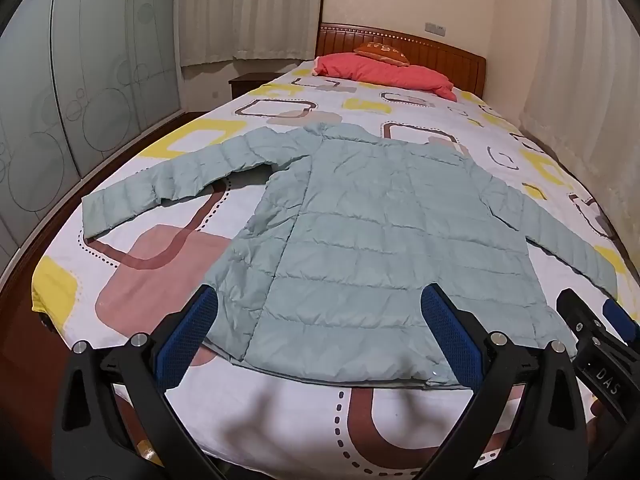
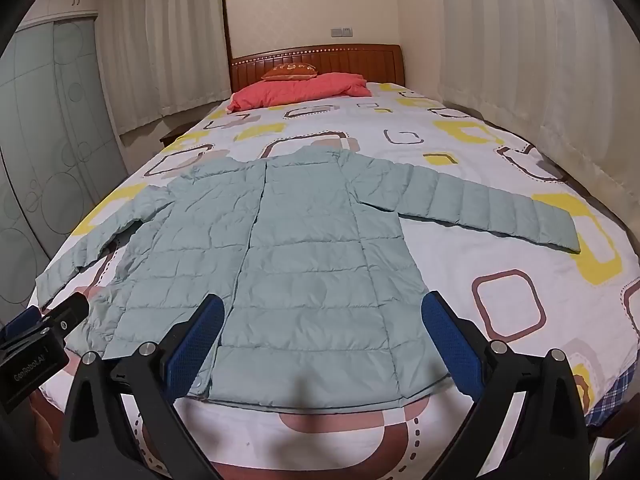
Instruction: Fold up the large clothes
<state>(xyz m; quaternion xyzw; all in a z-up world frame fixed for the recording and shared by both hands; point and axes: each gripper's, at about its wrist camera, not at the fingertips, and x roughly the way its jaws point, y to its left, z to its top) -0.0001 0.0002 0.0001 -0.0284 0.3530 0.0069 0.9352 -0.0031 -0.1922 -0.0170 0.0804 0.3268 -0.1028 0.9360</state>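
Bedroom: cream walls, pale curtains (image 2: 168, 40) on both sides, frosted sliding wardrobe doors (image 1: 80, 92) with a circle pattern along the left. Wooden headboard (image 2: 316, 60) at the far end, wall switch plate (image 2: 341, 32) above it.

Bed (image 2: 500, 264) fills most of both views, covered with a white sheet printed with yellow, brown and pink rounded squares. Dark nightstand (image 1: 250, 80) sits at the far left corner, beside the bed.

Jacket (image 1: 360, 232): pale green quilted puffer, lying flat on the near half of the bed, collar toward the headboard, hem close to the near edge. Front is closed, placket running down just left of centre. Both sleeves are spread outward; left sleeve (image 1: 160, 188) angles toward the left edge of the bed, right sleeve (image 2: 480, 208) reaches toward the right edge. Fabric is wrinkled but not folded anywhere.

Coral pillow (image 2: 296, 90) lies at the head end, against the headboard, well apart from the jacket. Small orange cushion (image 2: 289, 71) sits on top of it.

Left gripper (image 1: 318, 300): jaws spread wide, nothing between the blue pads, hovering over the hem area, not touching the fabric as far as I can tell. Right gripper (image 2: 322, 306): same, jaws wide apart, empty, above the hem. Each one shows at the edge of the other's view.

Blue plaid cloth (image 2: 612, 396) shows at the near right corner.
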